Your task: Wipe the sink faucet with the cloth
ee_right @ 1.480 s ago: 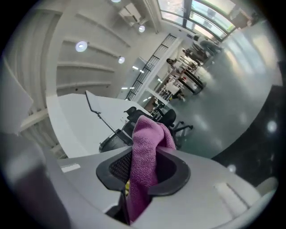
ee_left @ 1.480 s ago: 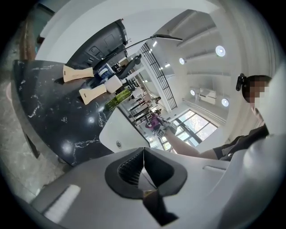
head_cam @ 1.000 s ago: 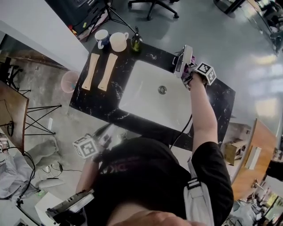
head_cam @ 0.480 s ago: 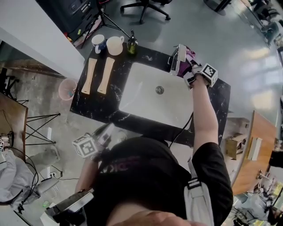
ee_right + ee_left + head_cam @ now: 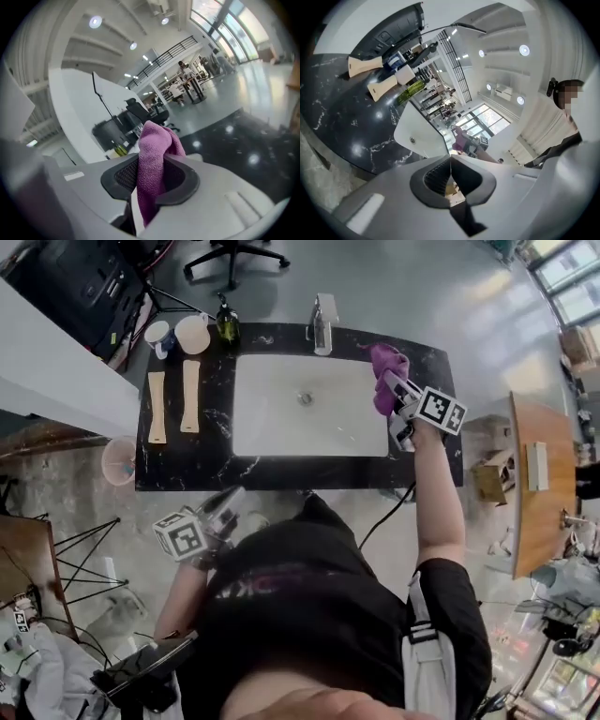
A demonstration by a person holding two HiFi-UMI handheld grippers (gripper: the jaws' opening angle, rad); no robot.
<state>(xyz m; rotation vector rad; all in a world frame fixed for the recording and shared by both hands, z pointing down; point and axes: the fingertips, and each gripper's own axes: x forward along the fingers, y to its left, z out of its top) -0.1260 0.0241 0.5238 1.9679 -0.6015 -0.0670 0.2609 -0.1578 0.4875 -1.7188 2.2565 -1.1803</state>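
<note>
Upper left, on one black counter [image 5: 187,465]: two wooden paddles [image 5: 157,407], two mugs [image 5: 192,334], one green bottle [image 5: 226,322]; lower left, one left gripper [image 5: 451,158], jaws together, empty; centre, one sink [image 5: 281,427], one faucet [image 5: 323,324]; right, one purple cloth [image 5: 382,362] clamped in one right gripper [image 5: 151,163], apart from the faucet.

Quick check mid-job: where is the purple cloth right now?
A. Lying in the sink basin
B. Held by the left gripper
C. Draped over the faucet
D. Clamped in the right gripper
D: the right gripper view shows the purple cloth pinched between the jaws of the right gripper, and the head view shows it clear of the faucet.
</note>
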